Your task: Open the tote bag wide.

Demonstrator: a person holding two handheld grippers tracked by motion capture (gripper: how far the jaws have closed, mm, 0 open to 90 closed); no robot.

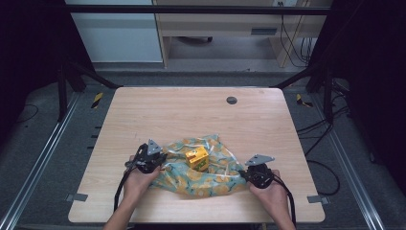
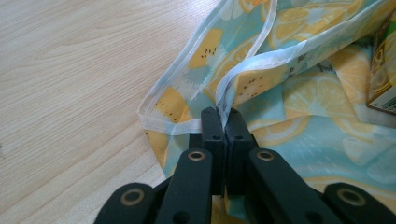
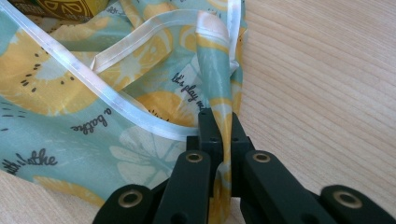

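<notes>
Light falls evenly from above onto the bench [image 1: 191,115], wood bright and soft, hardly a shadow on it. Far left and far right of the high view sink into near black. In both gripper views the wood grain is crisp, the near black fingers [image 2: 215,135] go slightly soft, and no glare shows.

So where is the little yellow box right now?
In the high view the yellow box sits on the lemon-print cloth, near the table's front edge, between the left tongs and right tongs.
</notes>
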